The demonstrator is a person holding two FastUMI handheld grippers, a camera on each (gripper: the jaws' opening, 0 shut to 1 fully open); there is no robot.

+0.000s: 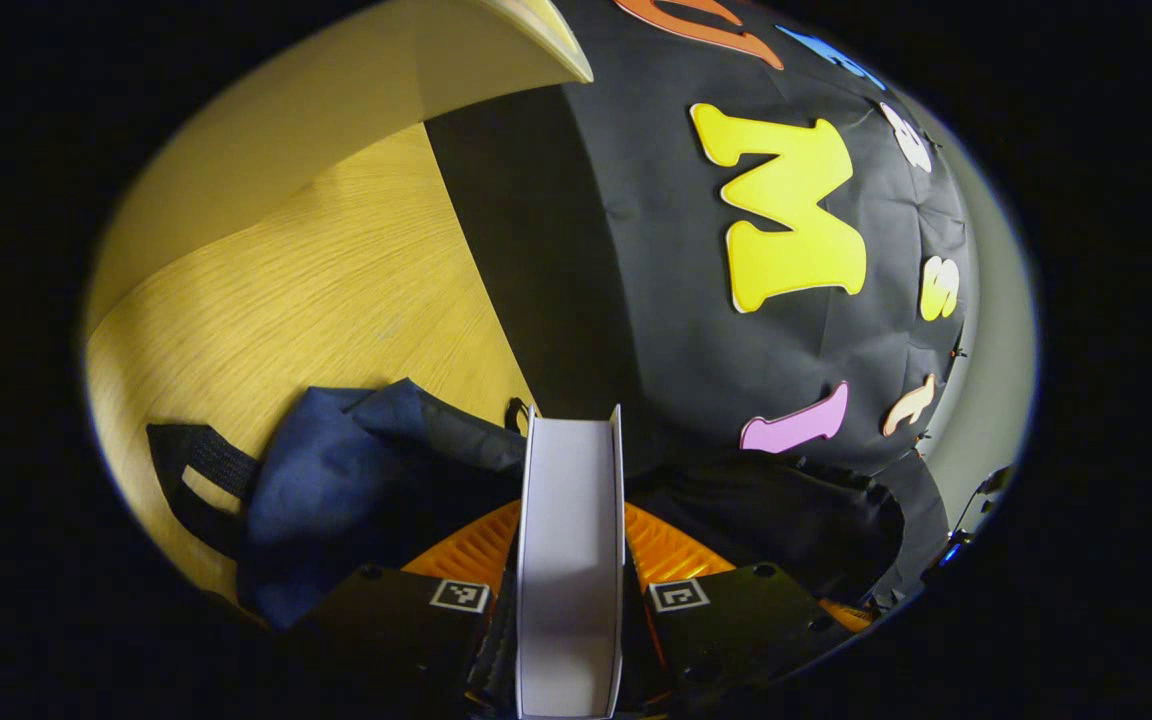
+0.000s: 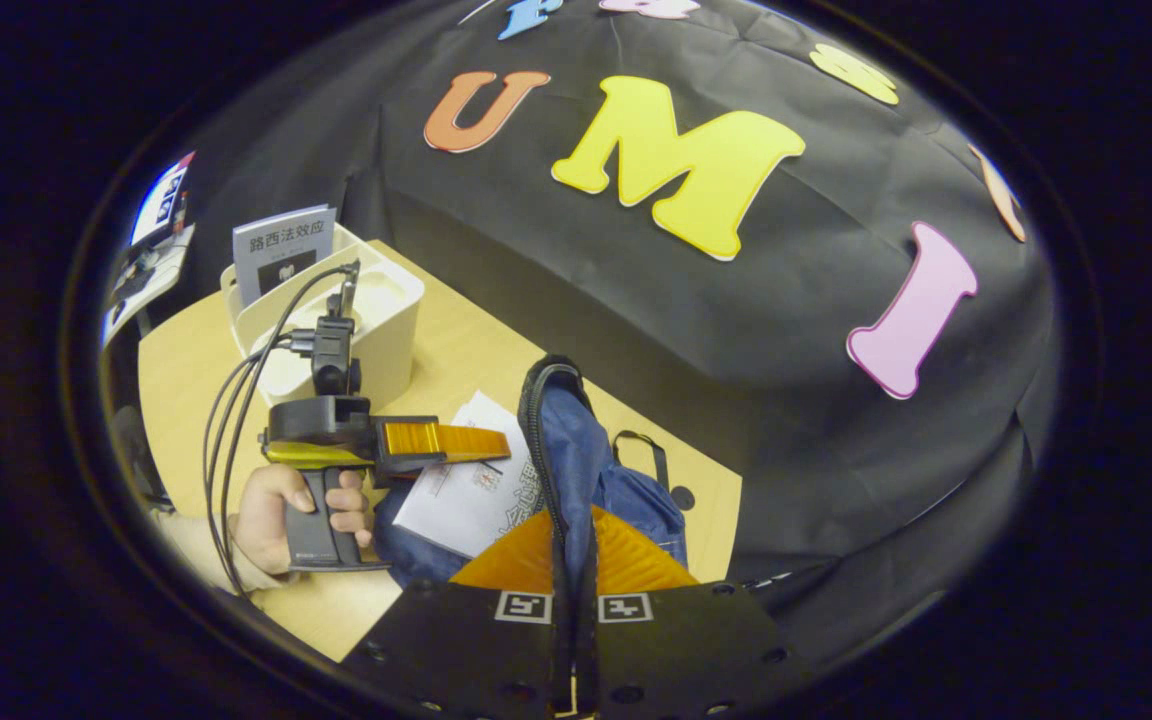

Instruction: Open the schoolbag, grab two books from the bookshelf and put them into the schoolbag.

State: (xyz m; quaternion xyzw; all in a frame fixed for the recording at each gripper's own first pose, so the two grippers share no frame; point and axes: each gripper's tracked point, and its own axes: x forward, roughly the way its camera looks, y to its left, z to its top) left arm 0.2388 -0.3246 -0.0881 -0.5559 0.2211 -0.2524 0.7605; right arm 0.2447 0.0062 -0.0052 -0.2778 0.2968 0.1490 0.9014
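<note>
My left gripper (image 1: 572, 535) is shut on a white book (image 1: 570, 500), held edge-on and upright between both fingers. Just beyond it the blue schoolbag (image 1: 336, 480) lies slumped on the wooden table (image 1: 336, 270). In the right gripper view, my right gripper (image 2: 573, 548) is shut on the schoolbag's black zip edge (image 2: 554, 440) and lifts the blue fabric (image 2: 626, 495). There a hand (image 2: 271, 505) holds the left gripper (image 2: 456, 445) with the book (image 2: 471, 490) at the bag's opening. A second book (image 2: 281, 250) stands in the white bookshelf box (image 2: 376, 330).
A black strap (image 1: 191, 470) of the bag trails left on the table. Cables (image 2: 236, 400) hang from the left gripper. The black cloth wall (image 2: 736, 300) runs along the table's far edge. A pale curved surface (image 1: 496, 40) shows above in the left gripper view.
</note>
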